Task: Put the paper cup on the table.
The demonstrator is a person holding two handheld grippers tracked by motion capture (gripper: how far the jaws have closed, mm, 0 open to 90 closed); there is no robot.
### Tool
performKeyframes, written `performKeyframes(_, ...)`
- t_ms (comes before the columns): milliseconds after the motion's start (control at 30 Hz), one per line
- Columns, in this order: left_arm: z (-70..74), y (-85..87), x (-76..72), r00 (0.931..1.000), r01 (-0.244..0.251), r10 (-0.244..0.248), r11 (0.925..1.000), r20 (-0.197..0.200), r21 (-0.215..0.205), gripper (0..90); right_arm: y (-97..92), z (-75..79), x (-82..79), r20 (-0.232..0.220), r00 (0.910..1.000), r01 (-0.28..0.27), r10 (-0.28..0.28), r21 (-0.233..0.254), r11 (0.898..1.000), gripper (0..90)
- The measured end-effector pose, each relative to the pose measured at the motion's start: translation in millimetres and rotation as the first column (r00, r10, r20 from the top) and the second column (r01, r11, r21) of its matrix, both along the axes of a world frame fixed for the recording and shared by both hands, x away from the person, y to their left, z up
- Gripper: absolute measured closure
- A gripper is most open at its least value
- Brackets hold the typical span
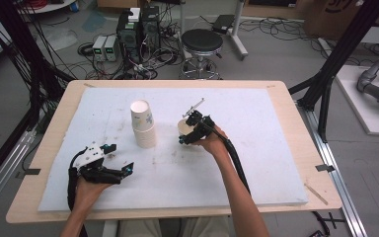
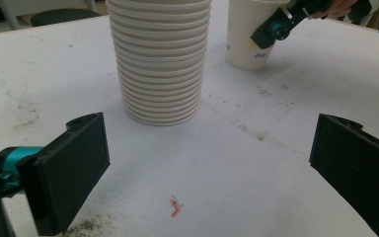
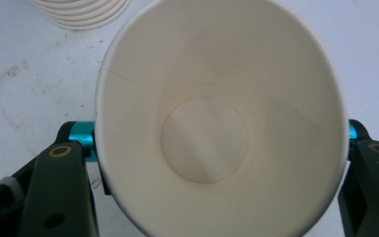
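The left gripper is black, with a pale grey three-cornered plate on top and small teal fittings near the tips. A thick black cable loops back from it along the bare forearm. In the left gripper view its jaws are flat, matt black, squared blocks, and the left one is joined to a teal metal collar. The right gripper is black too, with a thin grey bar on top, teal fittings and a heavy black cable. In the right gripper view its arms carry brass-ringed screw holes. Both forearms are sleeveless; light trousers show below.
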State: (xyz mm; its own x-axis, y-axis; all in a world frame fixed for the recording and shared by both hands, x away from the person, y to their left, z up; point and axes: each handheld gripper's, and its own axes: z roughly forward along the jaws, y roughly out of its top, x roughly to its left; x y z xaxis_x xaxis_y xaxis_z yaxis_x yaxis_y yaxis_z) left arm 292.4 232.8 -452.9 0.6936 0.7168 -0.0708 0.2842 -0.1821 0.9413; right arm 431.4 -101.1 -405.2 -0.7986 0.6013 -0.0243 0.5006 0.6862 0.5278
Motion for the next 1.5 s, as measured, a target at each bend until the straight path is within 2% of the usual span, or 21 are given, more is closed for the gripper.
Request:
performKeyframes(167,-0.2,-0.9,0.3,1.0,-0.004,0.004,1.0,-0.005,0.0,1.7,-1.0,-0.1,0.4,-0.009,1.0,0.003,-0.003,0.004,1.0,30.5)
performKeyframes(233,0.0,-0.9,0.5,1.0,-0.002,0.002,1.0,-0.003,0.005,1.7,-0.8,-0.8,0.7,-0.008,1.0,0.002,-0.002,0.003,1.0,26.9)
performKeyframes(267,-0.1,-0.8,0.3,1.0,-0.004,0.004,1.0,-0.002,0.001,1.7,-0.6,-3.1,0.4,-0.006,0.9999,0.008,-0.008,-0.001,1.0,21.1)
performKeyframes(367,-0.1,-0.3,0.3,1.0,-0.003,0.003,1.0,-0.005,-0.002,1.7,-2.5,-6.4,-0.9,-0.011,0.9997,0.02,-0.02,0.007,1.0,19.0)
performKeyframes(400,-0.1,-0.2,0.5,1.0,-0.001,0.001,1.0,-0.006,-0.002,1.7,-6.5,-8.9,-2.5,-0.008,0.9997,0.022,-0.022,0.037,0.999,17.3)
performKeyframes(467,-0.1,-0.2,0.6,1.0,-0.002,0.002,1.0,-0.007,-0.002,1.7,-10.1,-10.0,-4.4,-0.016,0.9996,0.026,-0.025,0.056,0.998,17.3)
performKeyframes(567,-0.1,-0.1,0.6,1.0,-0.001,0.001,1.0,-0.007,-0.002,1.7,-13.8,-10.2,-6.2,-0.012,0.9995,0.029,-0.029,0.059,0.998,17.3)
performKeyframes(600,-0.1,-0.2,0.6,1.0,-0.002,0.002,1.0,-0.007,-0.004,1.7,-15.7,-10.1,-7.4,-0.011,0.9995,0.031,-0.031,0.065,0.997,17.3)
performKeyframes(633,-0.1,-0.1,0.7,1.0,-0.002,0.002,1.0,-0.005,-0.005,1.7,-21.0,-9.6,-11.1,-0.002,0.9994,0.033,-0.033,0.094,0.995,17.3)
performKeyframes(733,-0.2,0.2,0.9,1.0,-0.003,0.003,1.0,-0.009,-0.007,1.7,-27.0,-8.3,-16.4,0.008,0.9994,0.034,-0.035,0.107,0.994,17.3)
performKeyframes(767,-0.3,0.3,0.9,0.9999,-0.004,0.004,1.0,-0.01,-0.009,1.7,-35.0,-6.8,-24.0,0.019,0.999,0.038,-0.041,0.139,0.99,17.3)
performKeyframes(867,-0.3,0.5,0.8,1.0,-0.004,0.004,1.0,-0.008,-0.008,1.7,-49.0,-4.3,-35.3,0.047,0.9978,0.038,-0.047,0.178,0.983,17.3)
performKeyframes(1033,-0.3,0.1,1.0,0.9999,-0.008,0.008,0.9999,-0.009,-0.008,1.7,-71.9,-1.9,-54.5,0.084,0.9941,0.047,-0.069,0.234,0.971,17.4)
performKeyframes(1100,-0.3,0.4,1.1,0.9999,-0.008,0.008,0.9999,-0.01,-0.007,1.7,-76.8,-2.4,-57.8,0.097,0.9927,0.046,-0.072,0.242,0.969,17.4)
performKeyframes(1133,-0.3,0.5,0.8,0.9999,-0.011,0.011,0.9999,-0.012,-0.011,1.7,-87.1,-3.5,-65.2,0.108,0.9905,0.053,-0.085,0.271,0.961,17.4)
performKeyframes(1167,-0.3,0.5,0.8,0.9999,-0.011,0.011,0.9999,-0.012,-0.011,1.7,-87.1,-3.5,-65.2,0.108,0.9905,0.053,-0.085,0.271,0.961,17.4)
performKeyframes(1200,-0.2,0.7,0.6,0.9999,-0.011,0.011,0.9999,-0.009,-0.013,1.7,-92.3,-4.4,-69.2,0.118,0.9888,0.053,-0.09,0.287,0.956,17.4)
performKeyframes(1300,-0.3,0.7,0.3,0.9999,-0.014,0.014,0.9998,-0.007,-0.013,1.7,-107.2,-7.3,-81.2,0.154,0.982,0.055,-0.11,0.324,0.945,17.4)
performKeyframes(1333,-0.3,0.7,0.2,0.9999,-0.017,0.016,0.9998,-0.005,-0.014,1.7,-116.7,-10.1,-87.6,0.182,0.9753,0.058,-0.125,0.338,0.939,17.4)
performKeyframes(1433,-0.3,0.8,0.1,0.9998,-0.019,0.019,0.9997,-0.004,-0.015,1.7,-125.5,-13.0,-94.0,0.19,0.9697,0.078,-0.153,0.355,0.932,17.3)
performKeyframes(1500,-0.3,0.5,0.3,0.9998,-0.021,0.021,0.9997,-0.005,-0.011,1.7,-137.9,-17.4,-101.5,0.221,0.9584,0.088,-0.181,0.372,0.924,17.4)
